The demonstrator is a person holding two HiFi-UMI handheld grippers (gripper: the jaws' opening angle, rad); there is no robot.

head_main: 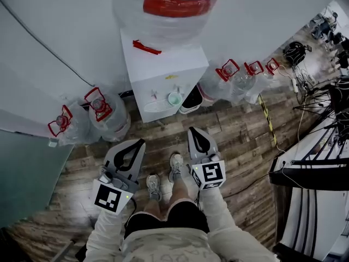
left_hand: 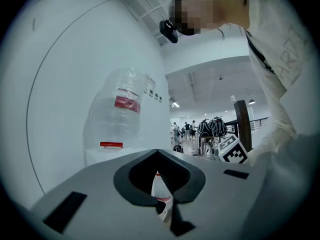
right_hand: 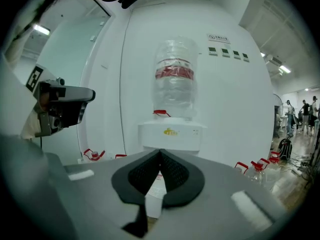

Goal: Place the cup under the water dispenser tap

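Both gripper views lose the lower front of the water dispenser point(head_main: 163, 72) behind their own grey bodies, so the cup point(head_main: 174, 98) shows only in the head view: a small pale green round standing in the dispenser's recess, under the taps, too small to read further. From above, the big clear inverted bottle point(head_main: 169, 7) with its red label is cut off by the top edge and covers the back of the white boxy cabinet. The left tongs point(head_main: 140, 142) and right tongs point(head_main: 192, 130) are each closed tip to tip with nothing between them, held level in front of the dispenser and well apart from the cup; their dark ribbed pads meet in a point. Clear spare bottles with red handles stand on the floor to the left point(head_main: 103, 119) and right point(head_main: 240, 83) of the cabinet. The floor point(head_main: 234, 141) is worn wood plank, and the person's pale shoes point(head_main: 175, 165) stand between the two tongs.
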